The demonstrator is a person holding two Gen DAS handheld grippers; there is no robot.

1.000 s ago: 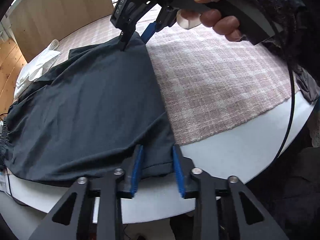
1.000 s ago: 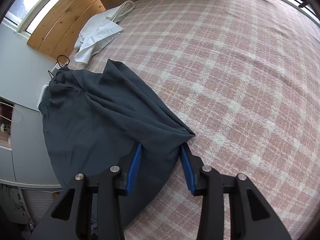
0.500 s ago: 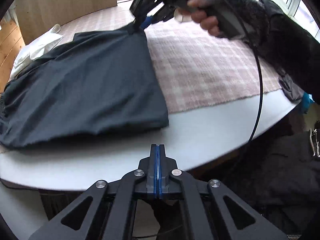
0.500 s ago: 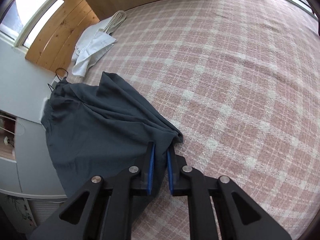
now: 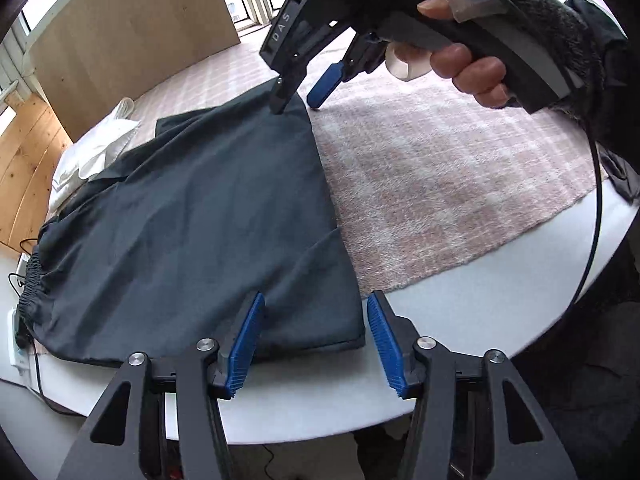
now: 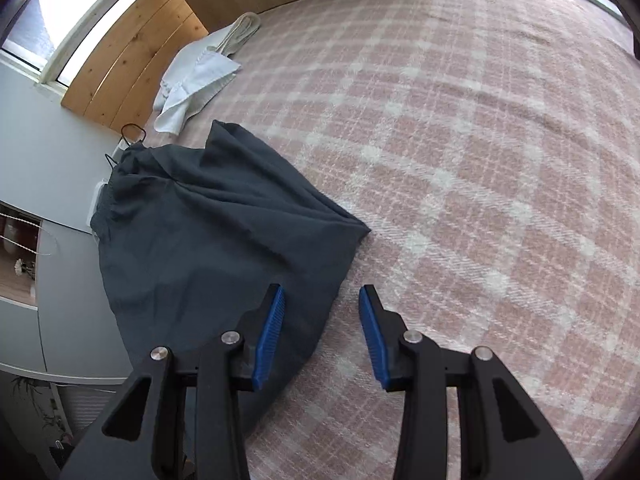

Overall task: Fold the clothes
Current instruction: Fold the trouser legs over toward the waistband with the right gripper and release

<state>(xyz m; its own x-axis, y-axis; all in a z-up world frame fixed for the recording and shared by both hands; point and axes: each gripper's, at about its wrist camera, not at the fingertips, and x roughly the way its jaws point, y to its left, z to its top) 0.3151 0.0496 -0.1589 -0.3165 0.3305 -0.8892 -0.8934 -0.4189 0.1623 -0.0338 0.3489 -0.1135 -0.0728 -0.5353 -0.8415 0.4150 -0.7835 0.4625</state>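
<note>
pink plaid blanket (image 6: 460,160) | dark garment (image 5: 192,232) corner between left gripper (image 5: 316,340) jaws, unpinched

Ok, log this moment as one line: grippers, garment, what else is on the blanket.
left gripper: open, jaws just opened | right gripper: open, just opened | dark garment: flat, unheld | white cloth: beyond it

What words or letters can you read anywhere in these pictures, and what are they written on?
"DAS" in white letters on the black body of the right gripper, seen from the left wrist camera.

Nothing else is readable: the dark grey garment, the pink checked blanket and the white folded cloth show no writing.
</note>
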